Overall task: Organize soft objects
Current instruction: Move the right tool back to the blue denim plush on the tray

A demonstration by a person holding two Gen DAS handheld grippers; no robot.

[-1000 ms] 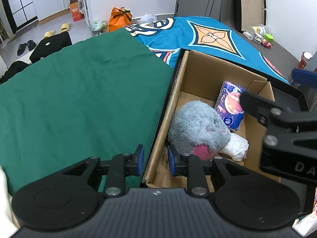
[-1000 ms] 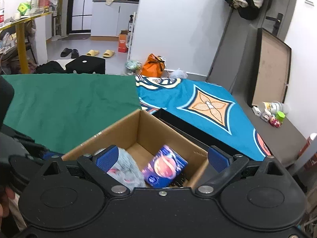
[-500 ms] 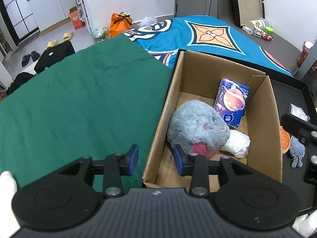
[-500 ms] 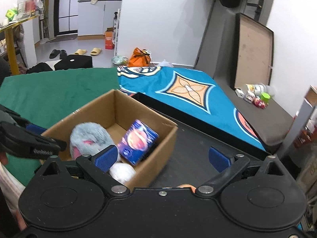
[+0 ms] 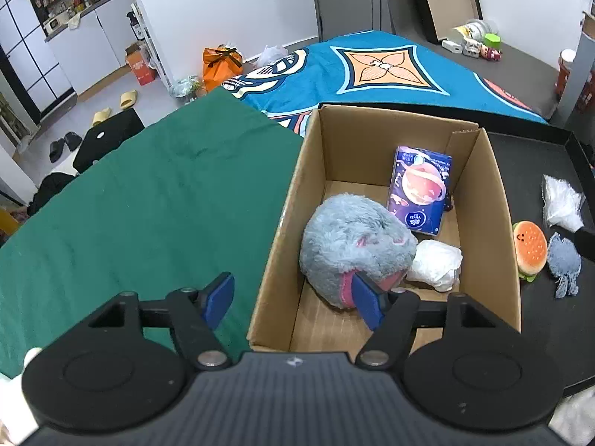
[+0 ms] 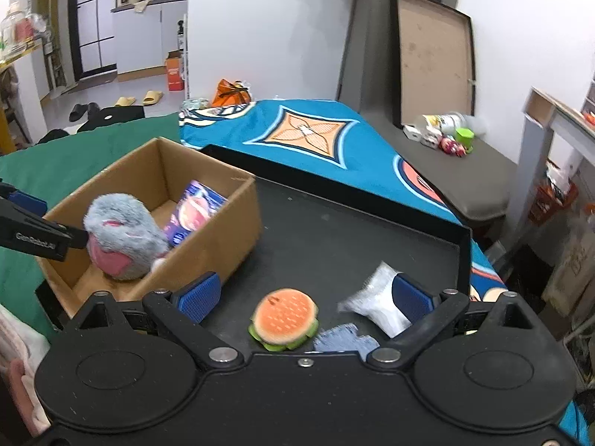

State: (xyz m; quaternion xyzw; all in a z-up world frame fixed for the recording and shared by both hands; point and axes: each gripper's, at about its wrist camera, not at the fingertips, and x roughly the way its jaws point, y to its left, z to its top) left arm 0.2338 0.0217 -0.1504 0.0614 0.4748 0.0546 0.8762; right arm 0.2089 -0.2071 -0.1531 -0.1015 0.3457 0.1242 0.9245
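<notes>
Jaws spread, the right gripper (image 6: 305,299) hovers over a burger toy (image 6: 284,319) on the black tray (image 6: 334,230); the left gripper (image 5: 293,299), also spread, straddles the cardboard box (image 5: 494,200) wall beside a grey plush (image 5: 353,245).

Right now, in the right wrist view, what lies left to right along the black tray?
Cardboard box holding the grey plush → burger plush → blue-grey fuzzy toy → clear plastic packet.

The left gripper (image 5: 293,299), jaws apart, straddles the near-left wall of the box (image 5: 500,200). Inside the box lie a grey plush (image 5: 353,239), a purple packet (image 5: 420,187) and a white wad (image 5: 437,264). Right of the box sit a burger toy (image 5: 530,251) and a clear bag (image 5: 561,204).
</notes>
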